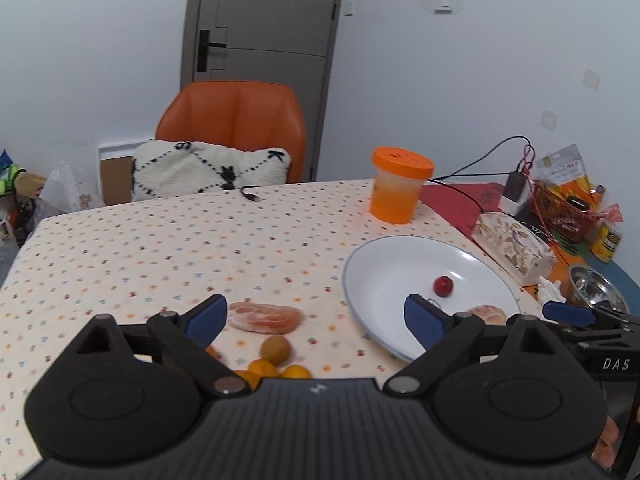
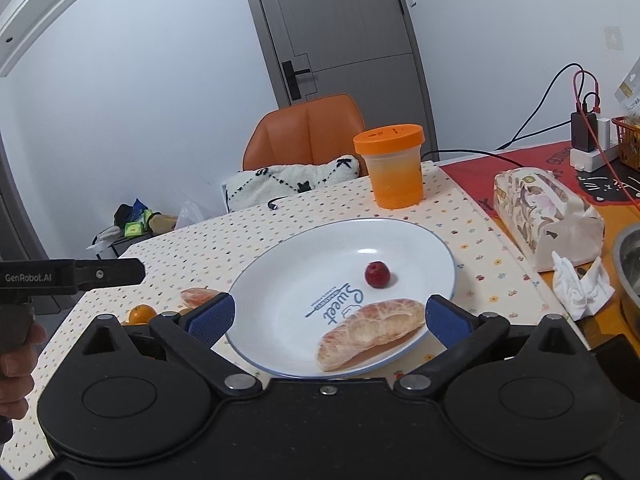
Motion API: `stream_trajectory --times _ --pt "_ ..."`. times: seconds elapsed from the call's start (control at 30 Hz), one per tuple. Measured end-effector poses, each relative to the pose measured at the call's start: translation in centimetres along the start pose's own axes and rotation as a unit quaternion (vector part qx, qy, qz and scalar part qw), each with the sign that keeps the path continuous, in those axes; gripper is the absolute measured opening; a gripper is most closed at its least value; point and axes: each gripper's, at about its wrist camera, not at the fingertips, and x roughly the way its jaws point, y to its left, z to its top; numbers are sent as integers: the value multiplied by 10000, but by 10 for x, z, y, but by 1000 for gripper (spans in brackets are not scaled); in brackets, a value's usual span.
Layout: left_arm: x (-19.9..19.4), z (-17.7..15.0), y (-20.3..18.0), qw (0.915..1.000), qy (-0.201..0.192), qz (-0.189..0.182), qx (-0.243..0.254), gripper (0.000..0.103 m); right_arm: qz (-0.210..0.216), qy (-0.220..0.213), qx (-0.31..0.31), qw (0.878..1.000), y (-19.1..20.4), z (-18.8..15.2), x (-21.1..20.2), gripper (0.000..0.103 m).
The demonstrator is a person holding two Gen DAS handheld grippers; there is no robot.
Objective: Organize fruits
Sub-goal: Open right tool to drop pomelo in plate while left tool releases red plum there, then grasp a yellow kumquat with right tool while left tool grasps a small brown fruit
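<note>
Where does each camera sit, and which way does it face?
Left wrist: on the left hand-held gripper, facing across the table; pomelo piece, small fruits ahead, its own open fingers showing.
Right wrist: on the right hand-held gripper, facing the white plate; open fingers, plus a hand holding the other gripper.
Shared: plate, red fruit, orange-lidded cup, orange chair.

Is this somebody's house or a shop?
Most likely a room in a home: a table with a flowery cloth, an orange chair with a fluffy cushion, and a door behind.
</note>
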Motion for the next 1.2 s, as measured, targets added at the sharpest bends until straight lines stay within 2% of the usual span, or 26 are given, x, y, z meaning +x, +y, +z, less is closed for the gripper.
stream_trajectory --times 0.73,1.2 --pt "-39 -23 71 9969 40 583 -535 95 505 251 -571 9968 66 -2 18 103" --pt "-43 -41 101 9953 216 514 -792 92 765 416 -724 9936 93 -8 23 102"
